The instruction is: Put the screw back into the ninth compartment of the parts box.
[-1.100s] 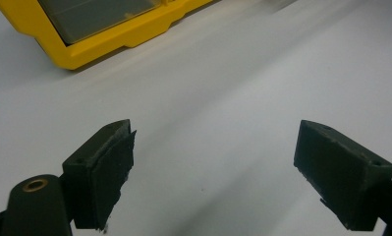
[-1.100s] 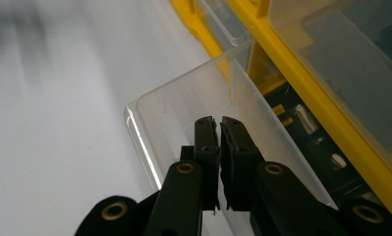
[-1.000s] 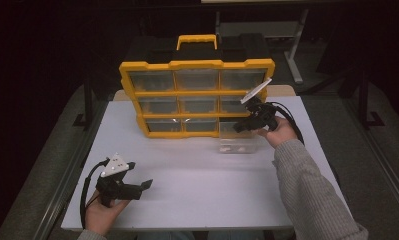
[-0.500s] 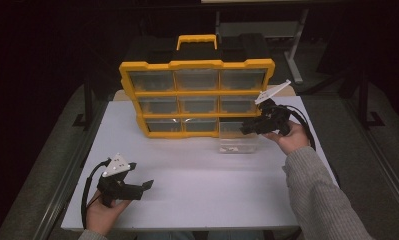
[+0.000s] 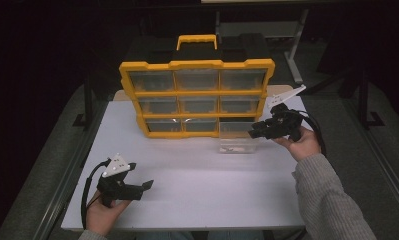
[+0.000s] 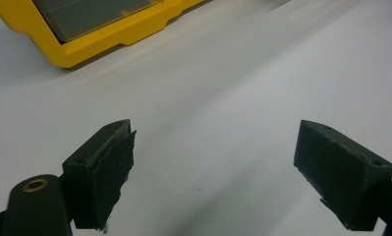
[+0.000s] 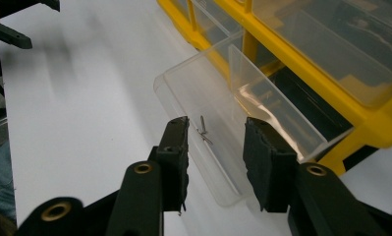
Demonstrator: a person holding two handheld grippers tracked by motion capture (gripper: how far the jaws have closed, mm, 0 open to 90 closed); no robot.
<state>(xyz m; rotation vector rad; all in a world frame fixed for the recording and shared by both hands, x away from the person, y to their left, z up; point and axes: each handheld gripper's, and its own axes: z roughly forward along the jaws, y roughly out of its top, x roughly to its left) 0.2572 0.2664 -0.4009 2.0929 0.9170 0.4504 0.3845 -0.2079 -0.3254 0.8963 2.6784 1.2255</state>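
Nearest to us, we are resting the left gripper (image 5: 137, 187) low on the white worktop (image 5: 197, 190), its jaws standing wide apart and holding nothing. Farther on, we are holding the right gripper (image 5: 254, 131) with jaws partly open and empty, just above the clear drawer (image 7: 203, 108), which is lying pulled out on the worktop in front of the organiser's bottom right slot. A few small metal pieces (image 7: 203, 132) are lying inside it. Behind, the yellow organiser (image 5: 197, 97) is standing upright.
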